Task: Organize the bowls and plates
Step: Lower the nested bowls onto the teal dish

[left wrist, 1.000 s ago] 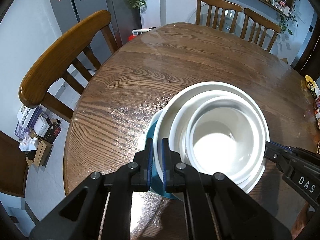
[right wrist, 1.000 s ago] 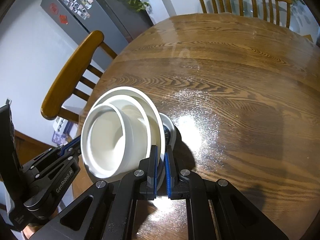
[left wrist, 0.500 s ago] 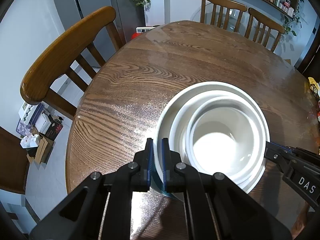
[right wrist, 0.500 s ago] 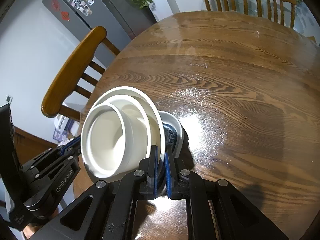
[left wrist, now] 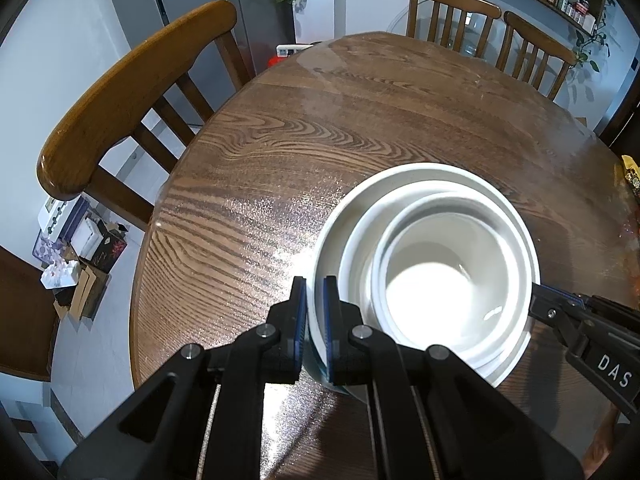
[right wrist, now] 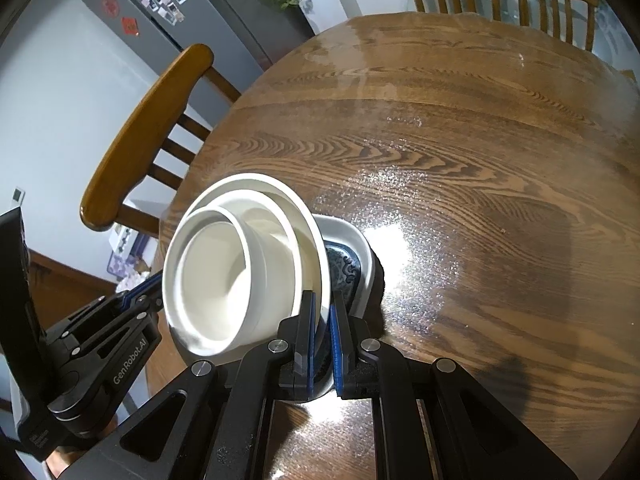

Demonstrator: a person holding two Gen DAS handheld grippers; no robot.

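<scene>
A stack of white dishes, a wide white plate (left wrist: 332,240) with two white bowls (left wrist: 436,280) nested in it, is held just above the round wooden table (left wrist: 320,140) near its left edge. My left gripper (left wrist: 315,312) is shut on the plate's near-left rim. My right gripper (right wrist: 322,320) is shut on the opposite rim of the same plate (right wrist: 308,232), and it shows at the right of the left wrist view as the right gripper (left wrist: 536,300). A blue-patterned dish (right wrist: 348,268) with a white rim lies under the stack, mostly hidden.
A wooden chair (left wrist: 132,92) stands at the table's left edge, and two more chairs (left wrist: 452,12) stand at the far side. A grey fridge (right wrist: 160,12) and a plant stand behind. Boxes (left wrist: 80,248) lie on the floor at the left.
The held stack has shifted slightly over the patterned dish. The dish shows less at the left of the stack and more at its right. Both grips are unchanged.
</scene>
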